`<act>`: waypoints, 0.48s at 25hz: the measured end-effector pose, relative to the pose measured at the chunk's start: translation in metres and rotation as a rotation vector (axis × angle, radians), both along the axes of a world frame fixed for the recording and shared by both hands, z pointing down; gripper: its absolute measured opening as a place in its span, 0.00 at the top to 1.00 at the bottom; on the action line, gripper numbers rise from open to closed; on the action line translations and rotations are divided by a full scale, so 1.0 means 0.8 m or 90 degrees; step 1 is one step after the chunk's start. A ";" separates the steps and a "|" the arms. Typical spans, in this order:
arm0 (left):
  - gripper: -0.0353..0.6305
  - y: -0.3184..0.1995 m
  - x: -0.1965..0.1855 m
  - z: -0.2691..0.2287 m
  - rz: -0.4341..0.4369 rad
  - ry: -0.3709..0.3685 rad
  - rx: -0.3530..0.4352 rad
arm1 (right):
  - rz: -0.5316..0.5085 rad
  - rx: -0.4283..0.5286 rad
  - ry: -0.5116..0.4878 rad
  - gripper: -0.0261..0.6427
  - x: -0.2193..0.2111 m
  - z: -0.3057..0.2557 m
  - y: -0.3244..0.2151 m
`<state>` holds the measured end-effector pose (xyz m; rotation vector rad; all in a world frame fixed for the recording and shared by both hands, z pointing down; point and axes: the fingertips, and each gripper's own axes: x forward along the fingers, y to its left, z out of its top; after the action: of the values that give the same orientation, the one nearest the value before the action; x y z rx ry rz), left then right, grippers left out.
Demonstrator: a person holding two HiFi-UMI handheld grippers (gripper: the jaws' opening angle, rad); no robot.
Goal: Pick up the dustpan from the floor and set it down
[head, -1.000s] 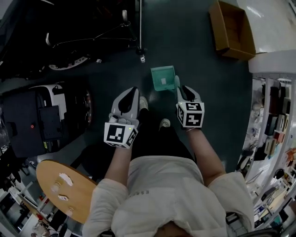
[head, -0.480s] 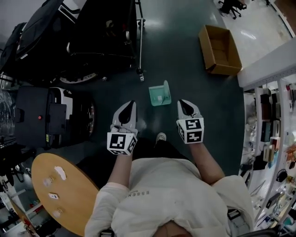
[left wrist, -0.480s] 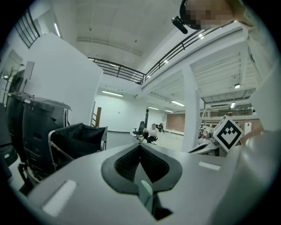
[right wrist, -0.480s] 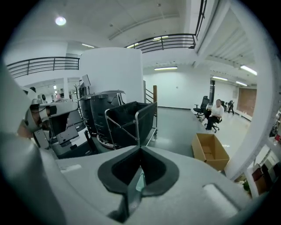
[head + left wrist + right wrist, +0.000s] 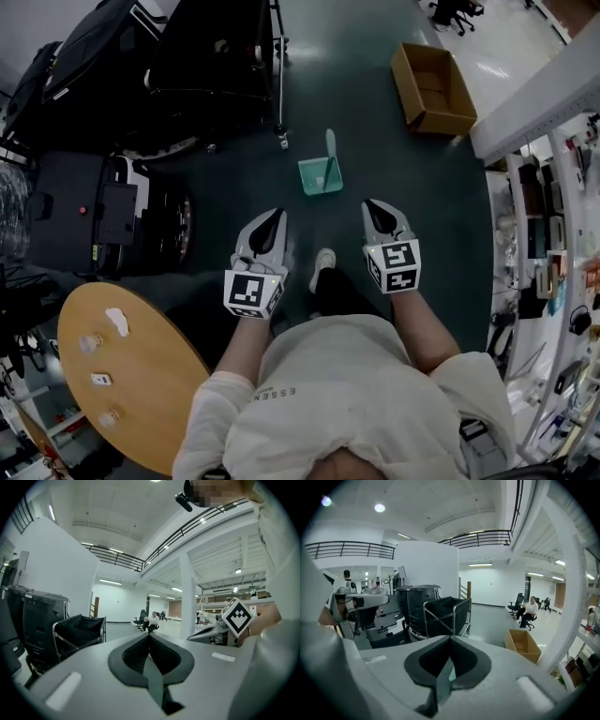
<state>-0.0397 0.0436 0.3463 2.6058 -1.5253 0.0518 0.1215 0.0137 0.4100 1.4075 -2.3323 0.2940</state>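
Head view shows the green dustpan (image 5: 320,176) on the dark floor (image 5: 412,187), at twelve o'clock from the person, with its long axis running from six to twelve o'clock and the handle pointing to twelve. The left gripper (image 5: 277,215) and the right gripper (image 5: 369,204) are apart from it, each with its jaws pressed together and empty. From the dustpan, a cardboard box (image 5: 429,84) lies at two o'clock, a thin metal stand (image 5: 278,84) at eleven, and a round wooden table (image 5: 122,366) at seven.

Your dustpan (image 5: 321,174) sits on the floor (image 5: 375,131) at upper centre, above and between your left gripper (image 5: 275,217) and right gripper (image 5: 371,206), with the cardboard box (image 5: 431,89) at upper right and the round table (image 5: 131,375) at lower left.
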 end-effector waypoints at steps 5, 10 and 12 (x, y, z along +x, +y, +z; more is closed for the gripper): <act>0.94 0.090 -0.002 -0.002 -0.008 -0.026 0.030 | -0.008 0.024 0.015 0.97 -0.009 -0.006 0.091; 0.94 0.160 0.003 -0.005 -0.013 -0.024 0.038 | -0.012 0.042 0.006 0.97 -0.012 -0.022 0.161; 0.94 0.183 0.011 -0.004 -0.011 -0.035 0.040 | -0.005 0.061 0.002 0.97 -0.005 -0.034 0.181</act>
<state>-0.0306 0.1897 0.3430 2.6601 -1.5930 0.0763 0.1172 0.1582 0.3830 1.4407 -2.3767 0.1803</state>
